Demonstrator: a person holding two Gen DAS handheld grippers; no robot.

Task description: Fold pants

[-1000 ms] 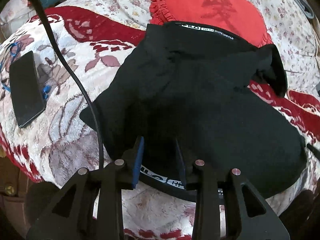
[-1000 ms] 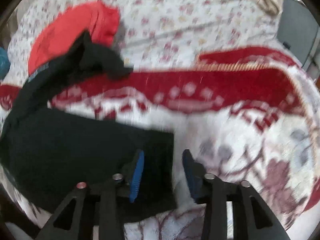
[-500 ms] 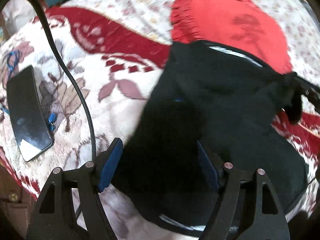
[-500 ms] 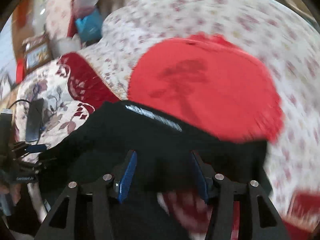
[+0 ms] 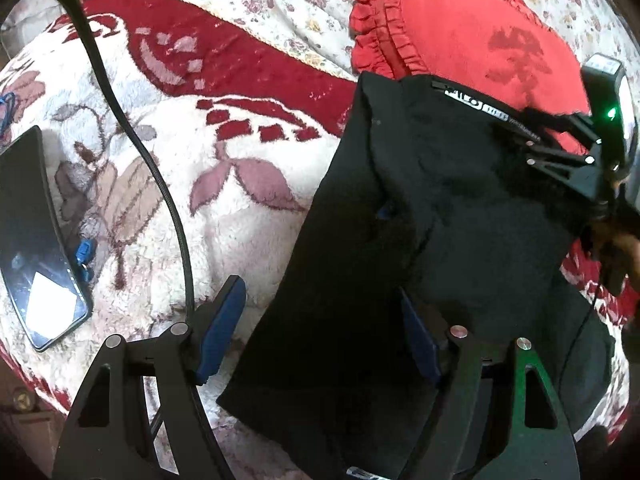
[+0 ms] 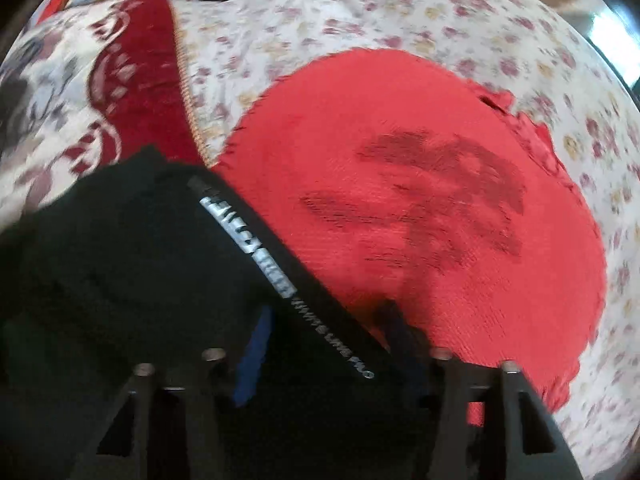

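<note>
A: Where are the soft black knit pants [image 5: 420, 240]?

B: Heaped on the floral bed, touching the red cushion [image 6: 420, 200]. Limp cloth; I'd pinch the waistband. My left gripper [image 5: 320, 332] gapes empty; my right gripper [image 6: 324, 332] is closing round the waistband.

- Both views are fisheye: the scene bulges in the middle, bends hard toward the rim, and ends in dark rounded corners.
- The left wrist view is sharp. Soft, even indoor light falls on the fleece blanket [image 5: 248, 208].
- The black pants [image 5: 400, 248] read as a nearly featureless dark mass with folds barely visible.
- Left of the pants, a phone [image 5: 32, 240] shows a bright white glare patch on its screen.
- A small green light [image 5: 611, 113] glows just right of the pants' waistband.
- The right wrist view is motion-blurred: the red cushion [image 6: 420, 200] and waistband lettering smear, and the tongs [image 6: 324, 344] look soft.
</note>
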